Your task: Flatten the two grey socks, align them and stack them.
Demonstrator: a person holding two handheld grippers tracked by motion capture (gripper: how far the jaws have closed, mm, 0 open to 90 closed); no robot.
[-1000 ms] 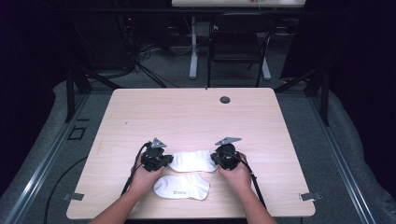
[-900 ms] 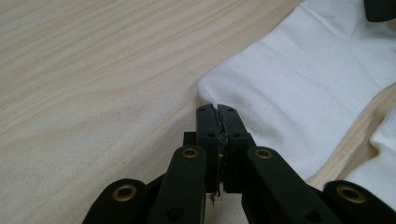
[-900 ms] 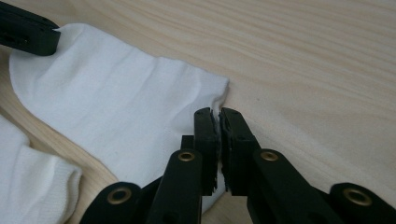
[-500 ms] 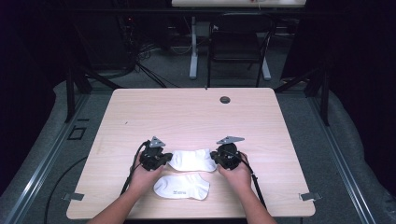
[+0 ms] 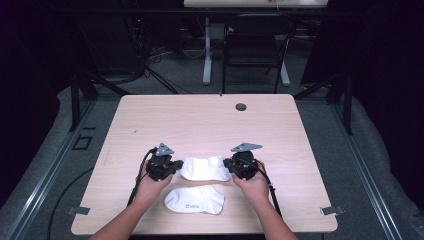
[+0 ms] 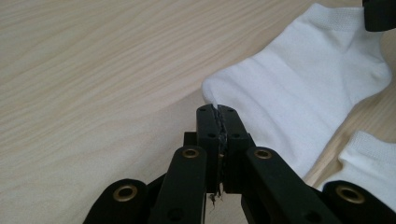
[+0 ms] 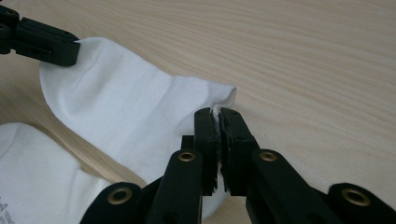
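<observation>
A white ankle sock [image 5: 205,168] lies stretched sideways between my two grippers on the wooden table [image 5: 200,120]. In the left gripper view, my left gripper [image 6: 218,120] is shut on the rounded toe edge of this sock [image 6: 299,93]. In the right gripper view, my right gripper [image 7: 218,117] is shut on the cuff corner of the same sock [image 7: 126,107]. From above, the left gripper [image 5: 176,167] and right gripper [image 5: 228,167] face each other across it. A second white sock [image 5: 195,199] lies flat just nearer the person, touched by neither gripper.
A dark round grommet [image 5: 241,106] sits near the table's far edge. Behind the table stand a dark chair [image 5: 255,50] and a white table leg [image 5: 206,55]. Cables trail from both grippers toward the front edge. The far half of the table is bare wood.
</observation>
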